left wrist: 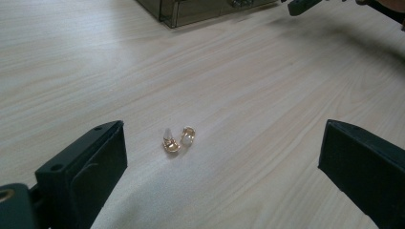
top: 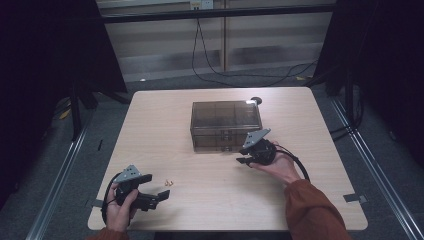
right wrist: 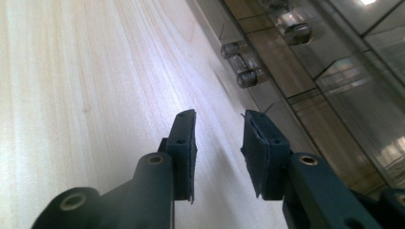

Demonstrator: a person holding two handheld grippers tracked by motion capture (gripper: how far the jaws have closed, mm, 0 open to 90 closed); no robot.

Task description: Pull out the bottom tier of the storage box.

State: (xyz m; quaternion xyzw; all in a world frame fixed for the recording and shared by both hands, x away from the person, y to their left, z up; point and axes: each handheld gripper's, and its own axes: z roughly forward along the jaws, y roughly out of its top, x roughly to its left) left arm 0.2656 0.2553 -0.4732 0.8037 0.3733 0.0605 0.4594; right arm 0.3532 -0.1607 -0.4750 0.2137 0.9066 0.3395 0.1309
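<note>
Looking along my left gripper (left wrist: 224, 176), I see its jaws stand wide apart with nothing between the pads. The two small gold earrings (left wrist: 178, 139) lie on the table (top: 210, 200) just ahead, at about 12 o'clock, touching each other. I judge them very light, hard and smooth, so they can slip or flick away; I should pinch one across its rounded body. My right gripper (right wrist: 217, 152) has a narrow gap, empty, near the smoky drawer box (top: 226, 125) at 1 o'clock.
</note>
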